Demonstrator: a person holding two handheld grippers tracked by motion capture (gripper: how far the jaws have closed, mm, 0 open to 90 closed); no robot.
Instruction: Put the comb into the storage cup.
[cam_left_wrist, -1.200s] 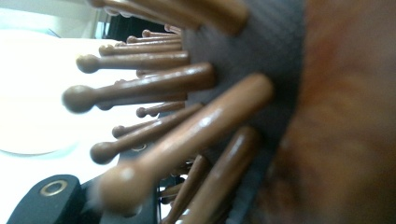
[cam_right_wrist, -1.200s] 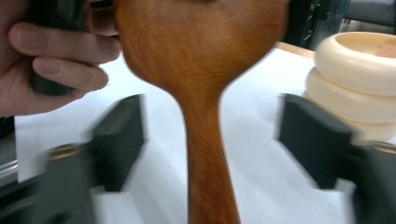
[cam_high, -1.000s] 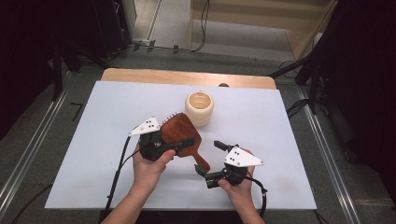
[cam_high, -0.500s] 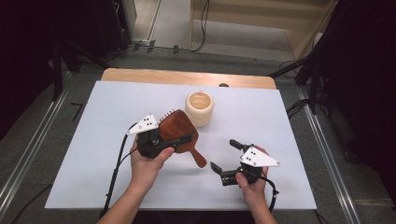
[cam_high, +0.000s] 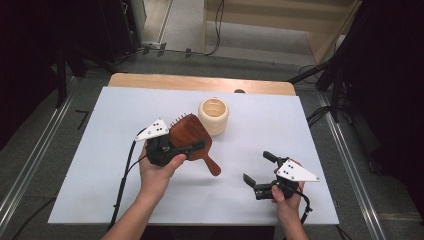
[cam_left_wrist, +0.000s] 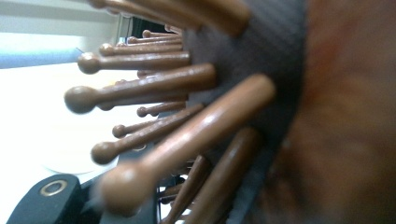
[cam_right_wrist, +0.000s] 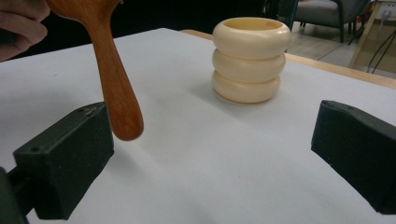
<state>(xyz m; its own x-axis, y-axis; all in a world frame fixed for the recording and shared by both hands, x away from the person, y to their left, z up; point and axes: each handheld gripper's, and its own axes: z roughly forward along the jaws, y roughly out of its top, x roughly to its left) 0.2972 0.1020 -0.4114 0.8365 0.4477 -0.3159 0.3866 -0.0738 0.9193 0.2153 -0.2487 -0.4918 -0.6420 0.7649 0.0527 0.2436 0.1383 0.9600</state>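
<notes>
With left gripper (cam_high: 192, 146) fingers pinching hairbrush (cam_high: 192, 135) head, handle hanging past fingertips just off tabletop (cam_high: 100, 150). Right gripper (cam_high: 257, 167) fingers spread, empty. Mid-carry, probably toward ribbed cup (cam_high: 213, 116) just beyond fingers. Next: tip handle down, align over cup mouth.

no readable text, labels, brands, numbers or signs on the wooden hairbrush (cam_high: 192, 137), the cream ringed holder (cam_high: 213, 115) beside it, or either gripper.
</notes>
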